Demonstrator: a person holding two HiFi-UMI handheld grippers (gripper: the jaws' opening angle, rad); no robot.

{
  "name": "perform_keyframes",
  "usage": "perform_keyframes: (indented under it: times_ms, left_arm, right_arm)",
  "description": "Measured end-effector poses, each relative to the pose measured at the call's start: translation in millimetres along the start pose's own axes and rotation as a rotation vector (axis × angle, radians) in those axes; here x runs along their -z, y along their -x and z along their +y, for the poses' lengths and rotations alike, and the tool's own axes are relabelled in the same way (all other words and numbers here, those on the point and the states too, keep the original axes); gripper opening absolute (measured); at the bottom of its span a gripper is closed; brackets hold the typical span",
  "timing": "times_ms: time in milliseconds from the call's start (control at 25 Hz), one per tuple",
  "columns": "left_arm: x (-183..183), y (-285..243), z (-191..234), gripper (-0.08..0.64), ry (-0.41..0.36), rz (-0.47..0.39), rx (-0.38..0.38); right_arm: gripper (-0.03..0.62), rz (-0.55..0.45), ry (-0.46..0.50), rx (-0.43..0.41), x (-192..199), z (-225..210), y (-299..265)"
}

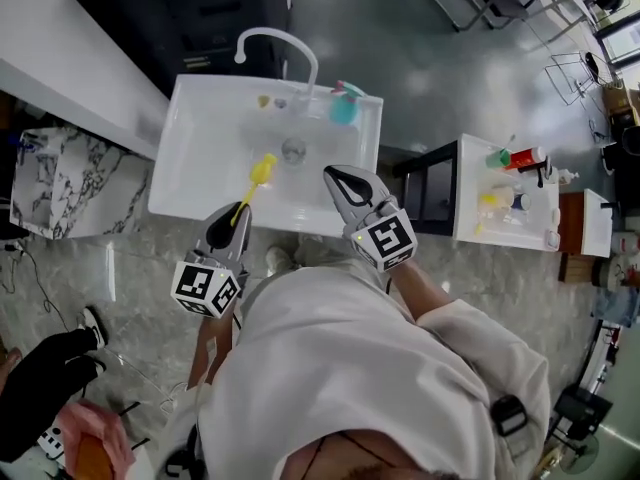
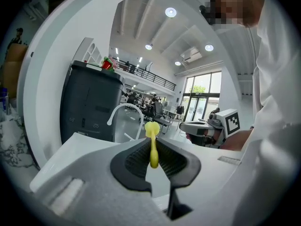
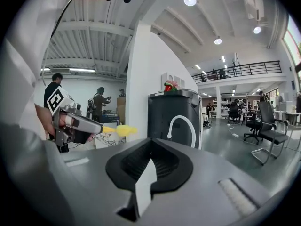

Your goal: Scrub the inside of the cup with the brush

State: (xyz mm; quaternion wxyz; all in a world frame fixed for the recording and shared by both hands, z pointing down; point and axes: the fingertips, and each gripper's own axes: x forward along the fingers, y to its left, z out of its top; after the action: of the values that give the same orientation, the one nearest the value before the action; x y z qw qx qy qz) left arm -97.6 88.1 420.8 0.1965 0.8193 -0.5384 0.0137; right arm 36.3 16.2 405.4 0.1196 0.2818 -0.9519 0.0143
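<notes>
Here's the white sink, the person standing square to its near edge, a sensible spot for a wet scrubbing job, with the faucet arching over from the back rim. Off to the right a small bench carries bottles, well apart from the sink and, I'd judge, not in play. Both grippers hang over the near side of the basin, pointing towards its back wall. The right gripper has its jaws closed flat together with nothing between them, so it looks like the spare one, the one I'd expect to take or steady the cup. The cup, the teal one as far as I can tell, sits at the back right corner of the sink, just beside the faucet's base, well apart from both grippers. The left gripper has its jaws clamped on the handle of the yellow brush, head sticking out ahead over the basin, a good hold for pushing bristles down into a cup. No scrubbing yet, I'd say: the cup has to be reached first.
</notes>
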Motion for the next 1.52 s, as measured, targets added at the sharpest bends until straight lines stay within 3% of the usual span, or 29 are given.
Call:
perform_keyframes:
  times_ms: [480,1280,1520]
  left_arm:
    - [-8.3,-32.9,8.8,0.041,-0.002,-0.011,-0.084]
    - [-11.6,-43.6,50.8,0.041,0.007,0.047,-0.045]
    - [-13.5,-47.7,59.7,0.041,0.010,0.052,-0.043]
  right_arm:
    - [0.002,0.023,-0.018,-0.089,25.3,-35.4,-30.6]
    - [0.009,0.118,-0.037,-0.063,54.6,-37.8,-65.9]
    - [0.084,0.168,-0.015,-0.088,64.0,-37.2,-75.9]
